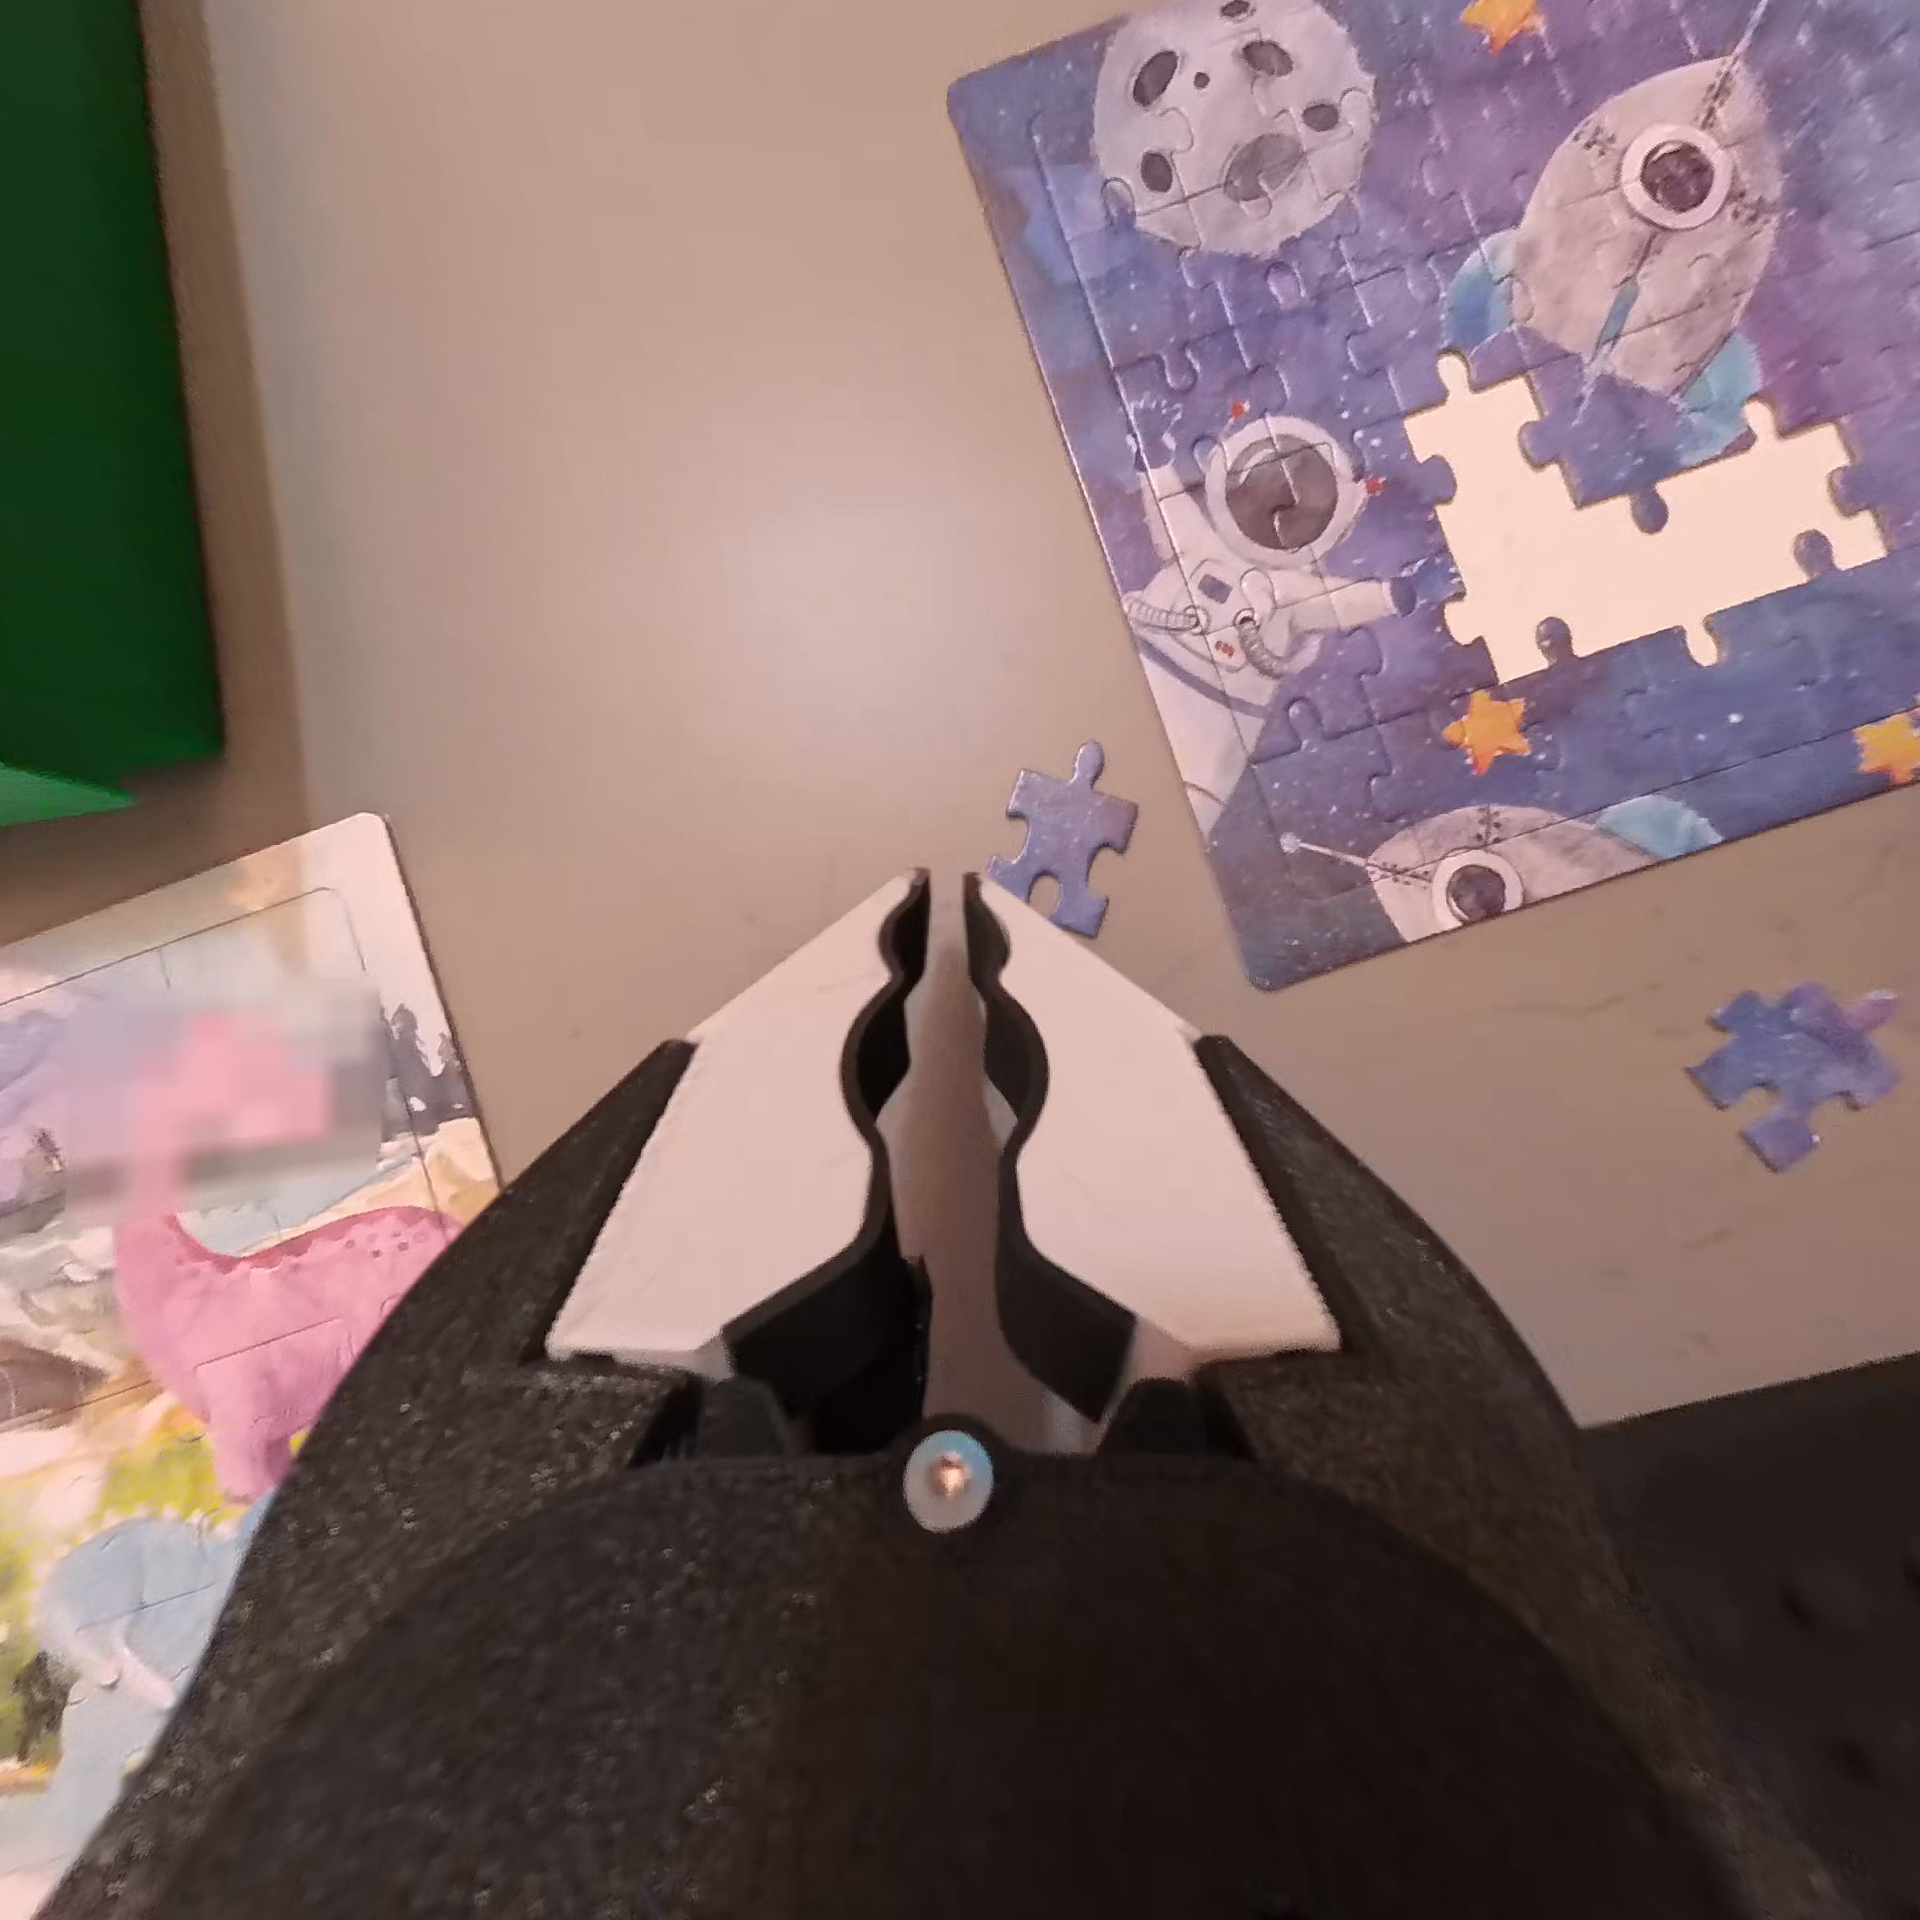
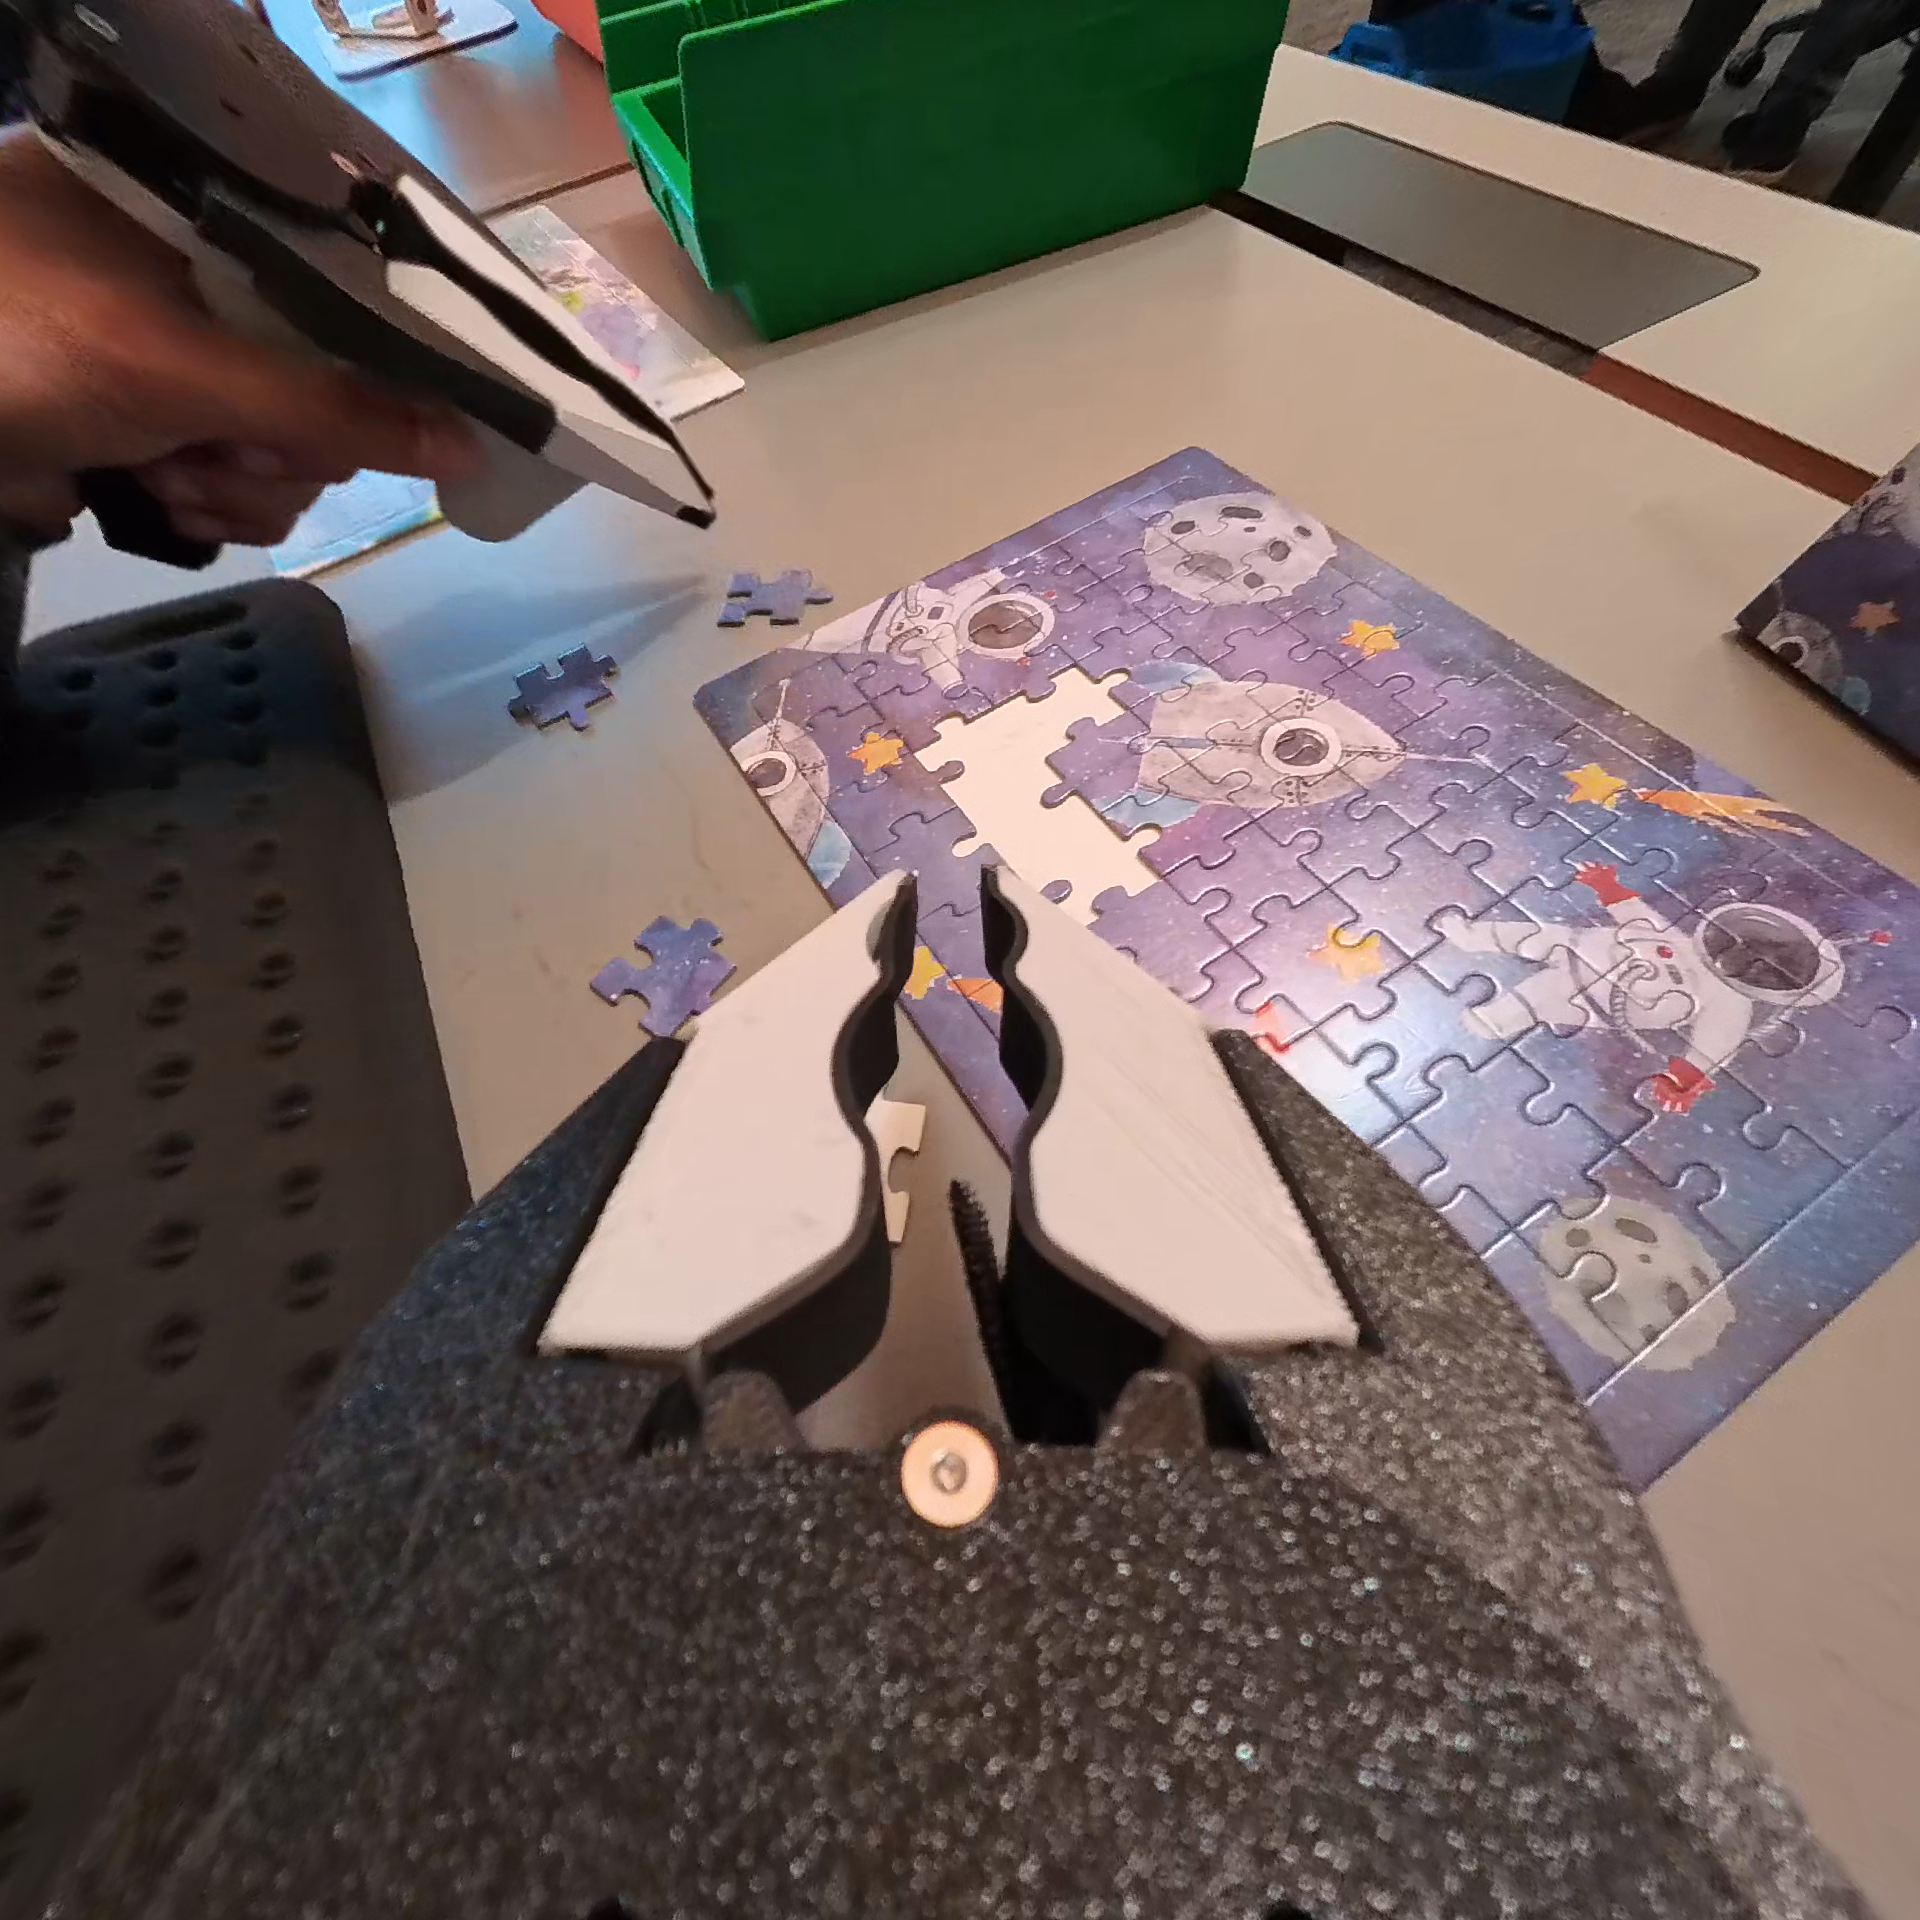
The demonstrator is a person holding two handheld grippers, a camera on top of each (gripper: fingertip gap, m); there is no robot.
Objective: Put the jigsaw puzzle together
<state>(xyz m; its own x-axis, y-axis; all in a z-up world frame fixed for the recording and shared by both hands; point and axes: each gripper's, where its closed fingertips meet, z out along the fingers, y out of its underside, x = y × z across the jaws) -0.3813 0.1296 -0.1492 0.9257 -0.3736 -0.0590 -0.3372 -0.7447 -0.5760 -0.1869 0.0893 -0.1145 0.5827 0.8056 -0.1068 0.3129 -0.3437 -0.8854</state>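
While the left hand-held gripper (image 1: pixel 943 881) hung above the beige counter (image 1: pixel 644 520) with its jaws drawn to a narrow slit and nothing between them, a loose blue puzzle piece (image 1: pixel 1062 831) lay just beyond and to the right of its tips. Farther right of that gripper lay a second loose piece (image 1: pixel 1823 1070), and ahead to the right the space-themed jigsaw puzzle (image 1: pixel 1351 644) rested flat, with a white gap (image 1: pixel 1621 540) of missing pieces inside it. To the gripper's left sat a dinosaur puzzle (image 1: pixel 208 1247), partly blurred, and a green bin (image 1: pixel 94 416) stood beyond that. The right hand-held gripper (image 2: pixel 948 883) was poised over the near edge of the jigsaw puzzle (image 2: pixel 1455 935), its jaws slightly apart and empty, tips just short of the white gap (image 2: pixel 1029 790). Left of its fingers lay one loose piece (image 2: pixel 670 971); below them, a pale face-down piece (image 2: pixel 902 1164) showed between the fingers. Two further pieces (image 2: pixel 563 688) (image 2: pixel 774 597) lay ahead to the left, beneath the left hand-held gripper (image 2: pixel 696 509), which a hand (image 2: pixel 187 405) held.
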